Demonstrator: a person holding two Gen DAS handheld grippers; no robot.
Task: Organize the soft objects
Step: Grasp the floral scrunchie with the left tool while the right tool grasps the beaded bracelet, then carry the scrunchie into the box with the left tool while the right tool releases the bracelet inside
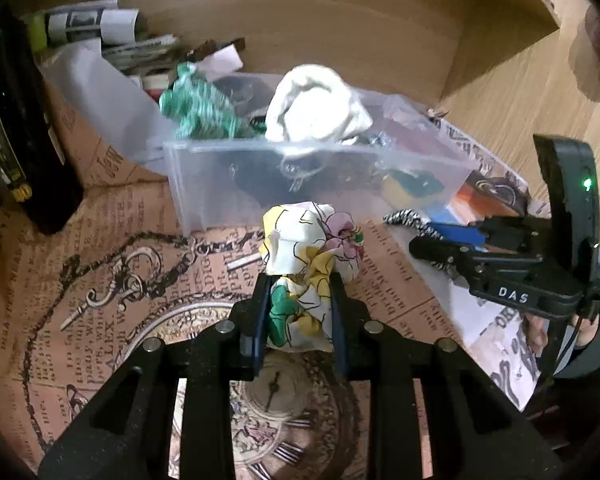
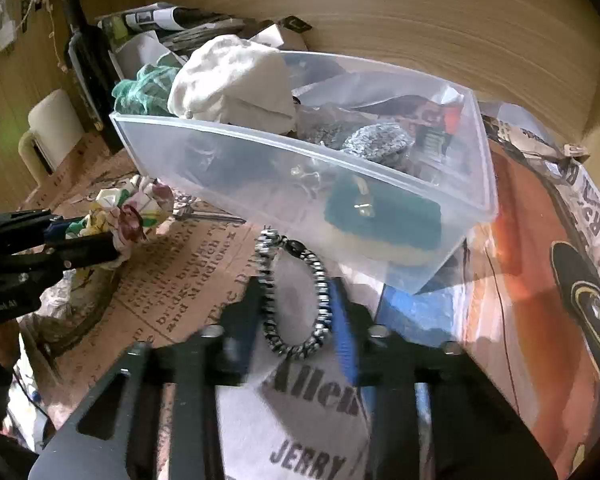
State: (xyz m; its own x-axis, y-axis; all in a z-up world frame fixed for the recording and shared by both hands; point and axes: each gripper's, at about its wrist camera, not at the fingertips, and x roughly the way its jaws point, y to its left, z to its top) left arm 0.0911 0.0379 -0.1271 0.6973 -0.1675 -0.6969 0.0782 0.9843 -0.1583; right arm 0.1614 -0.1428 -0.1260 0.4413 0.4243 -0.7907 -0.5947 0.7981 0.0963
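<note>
My left gripper (image 1: 300,280) is shut on a floral scrunchie (image 1: 312,240), which it holds just above the printed tablecloth in front of a clear plastic bin (image 1: 220,184). In the bin, a white cloth (image 1: 316,104) and a green knitted piece (image 1: 200,108) stick up over the rim. My right gripper (image 2: 298,284) is shut on a black-and-white striped hair band (image 2: 296,300), near the bin's (image 2: 260,140) front wall. The left wrist view has the right gripper (image 1: 414,240) at the right. The right wrist view has the left gripper (image 2: 96,236) and the scrunchie (image 2: 132,208) at the left.
A dark bottle (image 1: 24,140) stands at the left and a stack of papers (image 1: 100,24) lies behind the bin. A cream mug (image 2: 48,132) is near the bottle. The bin also holds a green-and-yellow sponge (image 2: 380,224) and a grey scrunchie (image 2: 380,140). A wooden wall closes the back.
</note>
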